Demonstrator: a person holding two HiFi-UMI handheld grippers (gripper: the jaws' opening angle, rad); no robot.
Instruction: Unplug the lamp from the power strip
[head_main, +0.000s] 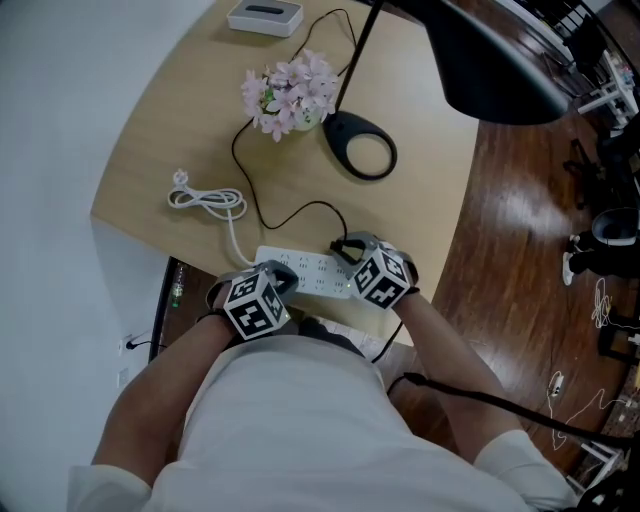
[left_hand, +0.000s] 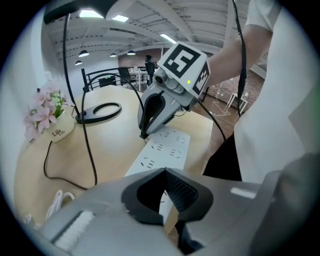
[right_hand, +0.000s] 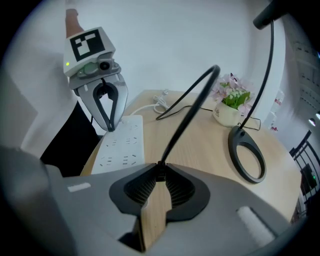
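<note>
The white power strip (head_main: 305, 270) lies near the table's front edge. My left gripper (head_main: 282, 275) is shut, its tips pressed down on the strip's left end (right_hand: 122, 145); it also shows in the right gripper view (right_hand: 108, 127). My right gripper (right_hand: 159, 167) is shut on the lamp's black plug at the strip's other end, and the black cord (right_hand: 190, 112) rises from the jaws. From the left gripper view, the right gripper (left_hand: 145, 132) holds the plug at the strip (left_hand: 167, 147). Whether the pins sit in the socket is hidden. The lamp base (head_main: 340, 130) stands farther back.
A pot of pink flowers (head_main: 290, 95) stands beside the lamp base, with a white box (head_main: 265, 15) behind it. The strip's white cable (head_main: 205, 198) lies coiled at the left. The lamp head (head_main: 500, 60) overhangs the table's right side. The table edge (head_main: 440, 260) runs close by my right gripper.
</note>
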